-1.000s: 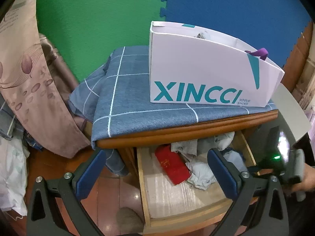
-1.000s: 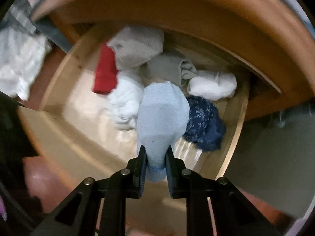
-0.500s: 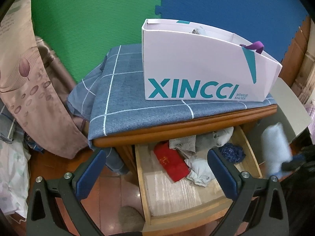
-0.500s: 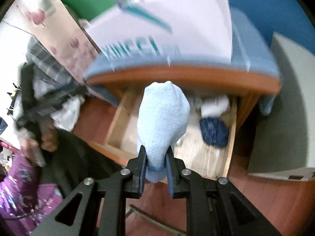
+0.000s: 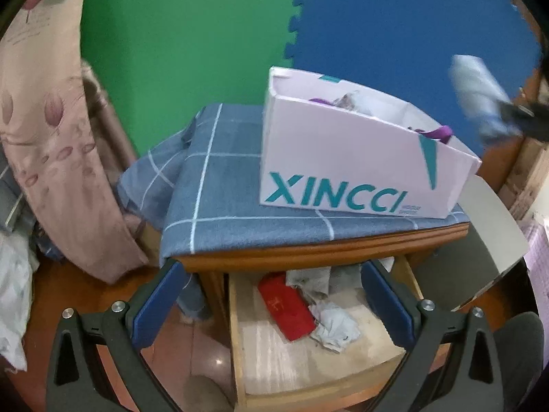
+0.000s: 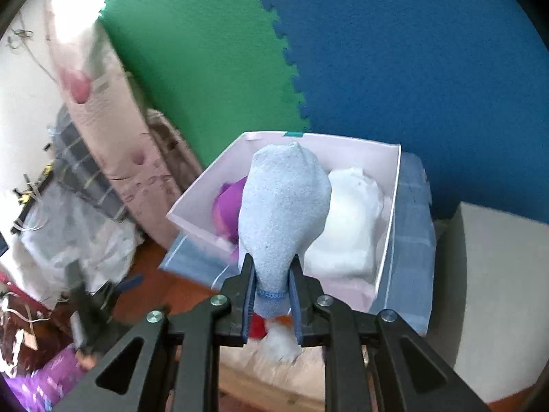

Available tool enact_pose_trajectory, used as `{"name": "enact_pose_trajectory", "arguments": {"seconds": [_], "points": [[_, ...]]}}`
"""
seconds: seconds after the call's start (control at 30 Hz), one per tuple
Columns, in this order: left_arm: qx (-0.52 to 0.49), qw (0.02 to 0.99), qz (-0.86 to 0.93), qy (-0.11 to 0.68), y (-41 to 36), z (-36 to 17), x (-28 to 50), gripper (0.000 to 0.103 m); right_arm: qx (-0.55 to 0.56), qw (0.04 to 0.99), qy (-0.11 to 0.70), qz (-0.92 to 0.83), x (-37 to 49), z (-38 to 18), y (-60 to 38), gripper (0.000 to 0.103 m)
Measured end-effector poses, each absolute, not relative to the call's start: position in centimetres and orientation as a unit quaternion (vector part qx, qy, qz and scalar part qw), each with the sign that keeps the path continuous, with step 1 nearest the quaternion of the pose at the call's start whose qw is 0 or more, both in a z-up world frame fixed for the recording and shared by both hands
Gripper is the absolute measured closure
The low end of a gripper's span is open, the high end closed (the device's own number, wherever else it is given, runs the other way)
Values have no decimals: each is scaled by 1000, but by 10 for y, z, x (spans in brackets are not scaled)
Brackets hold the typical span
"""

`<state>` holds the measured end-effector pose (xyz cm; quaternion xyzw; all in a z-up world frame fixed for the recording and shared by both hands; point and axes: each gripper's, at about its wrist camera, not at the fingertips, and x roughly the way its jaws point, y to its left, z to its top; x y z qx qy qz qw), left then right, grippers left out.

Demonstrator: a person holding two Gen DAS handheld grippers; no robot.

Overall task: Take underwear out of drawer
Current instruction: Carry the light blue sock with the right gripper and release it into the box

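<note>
My right gripper (image 6: pixel 271 278) is shut on a light blue rolled piece of underwear (image 6: pixel 283 209), held up in front of the open white XINCCI box (image 6: pixel 389 240). The same blue roll (image 5: pixel 478 99) shows blurred at the upper right of the left wrist view, above the box (image 5: pixel 343 171). My left gripper (image 5: pixel 271 292) stands open and holds nothing, in front of the pulled-out wooden drawer (image 5: pixel 274 353). In the drawer lie a red item (image 5: pixel 286 305), a crumpled white item (image 5: pixel 334 322) and grey items (image 5: pixel 319 279).
The box sits on a blue checked cloth (image 5: pixel 223 192) over the wooden cabinet and holds a purple item (image 6: pixel 228 209) and a white item (image 6: pixel 350 219). Green and blue foam mats cover the wall behind. A pink floral curtain (image 5: pixel 51 137) hangs left. A grey board (image 5: pixel 490 226) leans right.
My right gripper has risen out of the drawer with the light blue underwear, up to the level of the box on the cabinet top. The left gripper has barely shifted.
</note>
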<state>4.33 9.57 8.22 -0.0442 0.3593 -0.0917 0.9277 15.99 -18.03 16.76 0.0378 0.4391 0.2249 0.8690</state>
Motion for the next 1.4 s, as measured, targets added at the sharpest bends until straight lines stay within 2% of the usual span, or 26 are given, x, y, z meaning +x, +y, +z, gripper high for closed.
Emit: {"name": "enact_pose_trajectory", "arguments": {"seconds": [0.27,0.8,1.07,1.4], "points": [[-47,910,-127,392,88,73,49,1,16,849,493,189,237,115,-148,86],[42,913,-110,389,65,69,42,1,-21,826,537,170,250,65,-114,85],[49,912,-108,394,63,67,43,1,-12,840,517,164,247,70,-115,81],[66,909,-106,397,60,63,42,1,44,899,407,153,180,102,-157,80]]}}
